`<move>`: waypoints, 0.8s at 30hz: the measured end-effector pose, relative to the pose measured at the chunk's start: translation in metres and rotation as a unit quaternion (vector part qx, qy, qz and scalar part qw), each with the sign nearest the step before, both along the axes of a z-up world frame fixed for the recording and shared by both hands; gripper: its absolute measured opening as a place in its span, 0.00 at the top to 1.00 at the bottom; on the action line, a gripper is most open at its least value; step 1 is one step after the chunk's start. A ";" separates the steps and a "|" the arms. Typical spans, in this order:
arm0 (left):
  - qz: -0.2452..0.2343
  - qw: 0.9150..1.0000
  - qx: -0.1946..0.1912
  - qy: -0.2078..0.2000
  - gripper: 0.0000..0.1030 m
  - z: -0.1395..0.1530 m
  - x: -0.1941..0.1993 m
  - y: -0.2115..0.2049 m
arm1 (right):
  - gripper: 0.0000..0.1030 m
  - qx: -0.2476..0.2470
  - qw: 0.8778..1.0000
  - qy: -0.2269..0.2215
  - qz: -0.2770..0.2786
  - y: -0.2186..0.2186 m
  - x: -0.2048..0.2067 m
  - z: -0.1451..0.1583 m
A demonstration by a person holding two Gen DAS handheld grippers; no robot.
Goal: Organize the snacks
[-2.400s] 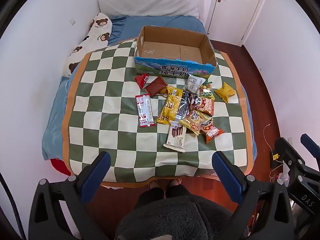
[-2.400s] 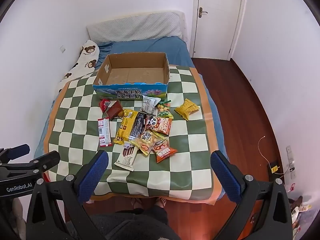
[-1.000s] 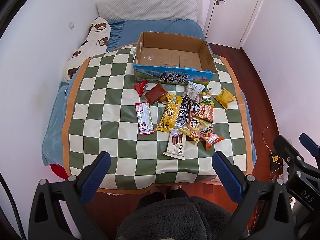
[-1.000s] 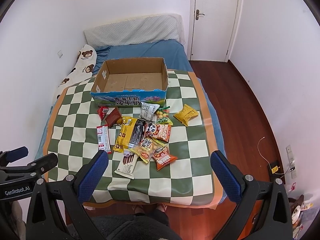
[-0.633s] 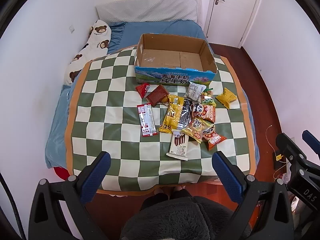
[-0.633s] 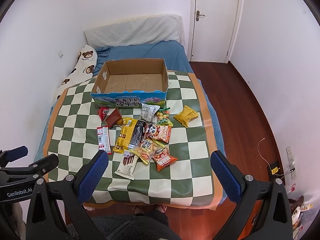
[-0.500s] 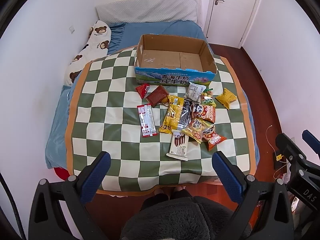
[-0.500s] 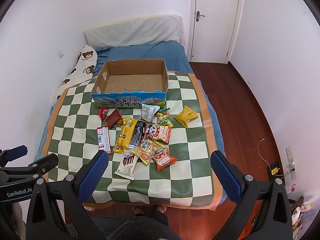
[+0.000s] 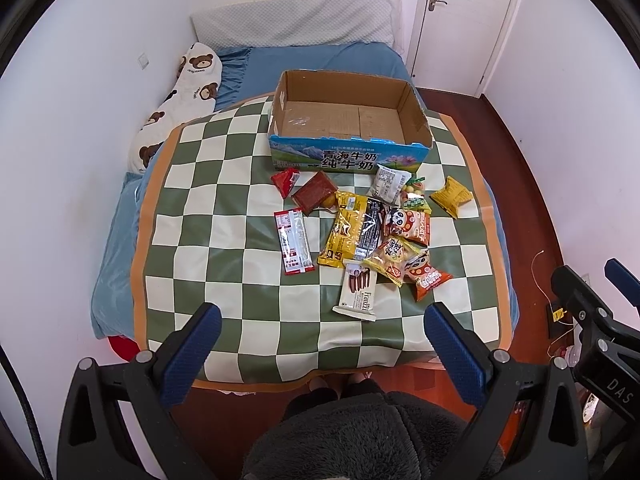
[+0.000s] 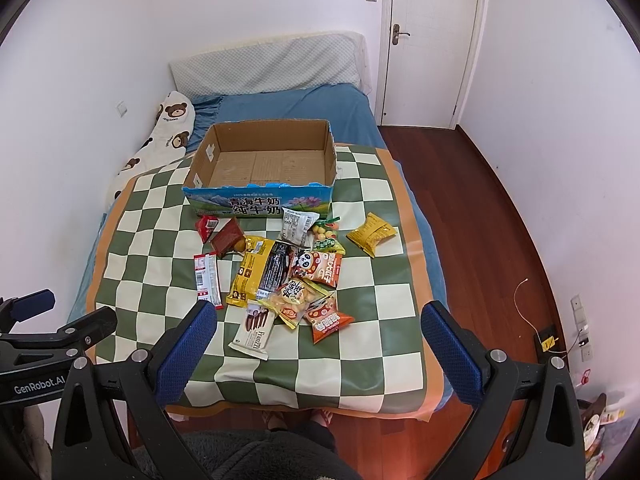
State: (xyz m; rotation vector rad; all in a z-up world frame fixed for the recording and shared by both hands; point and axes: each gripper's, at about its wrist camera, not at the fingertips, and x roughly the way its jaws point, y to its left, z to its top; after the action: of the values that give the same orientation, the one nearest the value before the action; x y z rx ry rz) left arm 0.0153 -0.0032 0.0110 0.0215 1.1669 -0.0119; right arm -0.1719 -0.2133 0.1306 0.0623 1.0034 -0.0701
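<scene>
An empty cardboard box with a blue printed front stands on a green-and-cream checked cloth on a bed. Several snack packets lie in a loose pile in front of it: a white Franzzi wafer pack, a yellow and black pack, a red-white strip, a yellow bag off to the right. My left gripper and right gripper are both open and empty, held high above the near edge of the bed.
A bear-print pillow lies along the left wall, a grey headboard cushion at the back. Wooden floor and a white door are to the right. My knees are below the grippers.
Both views have shifted slightly; the bed and snacks sit a little differently in frame. Nothing on the cloth has moved. Both grippers stay open.
</scene>
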 end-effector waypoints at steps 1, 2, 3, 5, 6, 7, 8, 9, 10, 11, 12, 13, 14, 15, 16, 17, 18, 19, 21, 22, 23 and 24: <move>0.001 1.000 0.000 0.000 0.00 -0.001 0.000 0.001 | 0.00 0.000 1.000 -0.001 0.000 0.000 -0.001 0.000; 0.002 1.000 -0.001 0.000 0.00 -0.001 0.000 0.001 | 0.00 -0.001 1.000 -0.001 0.000 0.000 -0.001 0.000; 0.002 1.000 -0.001 0.000 0.00 -0.001 0.000 0.001 | 0.00 -0.001 1.000 -0.001 0.000 0.000 0.000 0.000; 0.001 1.000 0.000 0.000 0.00 -0.001 0.000 0.001 | 0.00 -0.001 1.000 -0.001 0.000 0.000 -0.001 0.000; 0.001 1.000 0.000 0.000 0.00 -0.001 0.000 0.001 | 0.00 0.000 1.000 0.000 -0.001 0.000 0.000 0.001; 0.002 1.000 0.000 0.000 0.00 -0.001 0.000 0.001 | 0.00 0.000 1.000 -0.001 0.000 0.001 -0.001 0.001; 0.002 1.000 0.000 0.000 0.00 0.000 0.000 0.001 | 0.00 -0.001 1.000 -0.001 0.000 0.001 -0.001 0.001; 0.002 1.000 0.000 -0.001 0.00 0.000 0.000 0.001 | 0.00 0.000 1.000 -0.001 0.000 0.001 -0.001 0.001; 0.002 1.000 -0.001 -0.001 0.00 -0.001 0.000 0.001 | 0.00 0.000 1.000 -0.001 0.000 0.001 -0.001 0.001; 0.002 1.000 -0.001 -0.001 0.00 0.000 0.000 0.001 | 0.00 -0.001 1.000 -0.001 0.000 0.001 -0.001 0.001; 0.002 1.000 -0.001 -0.001 0.00 0.000 0.000 0.001 | 0.00 0.000 1.000 -0.001 0.000 0.001 -0.001 0.002; 0.002 1.000 -0.001 -0.001 0.00 -0.001 0.000 0.001 | 0.00 -0.001 1.000 -0.001 0.000 0.001 -0.001 0.002; 0.002 1.000 -0.001 -0.001 0.00 -0.001 0.000 0.001 | 0.00 0.000 1.000 -0.002 0.000 0.001 0.000 0.002; 0.002 1.000 -0.002 -0.001 0.00 0.000 0.000 0.000 | 0.00 -0.001 1.000 -0.002 0.000 0.001 -0.001 0.002; 0.001 1.000 -0.001 -0.001 0.00 -0.001 0.000 0.001 | 0.00 -0.001 1.000 -0.001 0.000 0.001 -0.002 0.002; 0.001 1.000 -0.001 -0.001 0.00 -0.001 0.000 0.001 | 0.00 0.000 1.000 -0.001 0.000 0.000 -0.002 0.002; 0.002 1.000 -0.002 -0.001 0.00 0.000 0.000 0.001 | 0.00 0.001 1.000 -0.002 0.001 0.001 0.000 0.002; 0.003 1.000 -0.003 -0.002 0.00 0.000 0.000 0.001 | 0.00 -0.001 1.000 -0.002 0.000 0.001 -0.002 0.002; 0.002 1.000 -0.002 -0.002 0.00 0.000 0.000 0.001 | 0.00 0.000 1.000 -0.001 0.000 0.001 -0.002 0.001; 0.001 1.000 -0.001 -0.002 0.00 0.000 0.000 0.001 | 0.00 -0.001 1.000 -0.002 0.000 0.001 -0.002 0.001; 0.001 1.000 -0.001 -0.002 0.00 0.001 0.001 0.001 | 0.00 -0.001 1.000 -0.002 0.000 0.001 -0.002 0.001; 0.001 1.000 -0.002 -0.001 0.00 0.001 0.001 0.000 | 0.00 -0.001 1.000 -0.002 0.000 0.001 -0.001 0.001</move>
State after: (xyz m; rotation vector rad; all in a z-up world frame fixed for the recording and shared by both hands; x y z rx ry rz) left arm 0.0162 -0.0028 0.0118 0.0172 1.1643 -0.0117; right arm -0.1729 -0.2120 0.1318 0.0598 0.9988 -0.0714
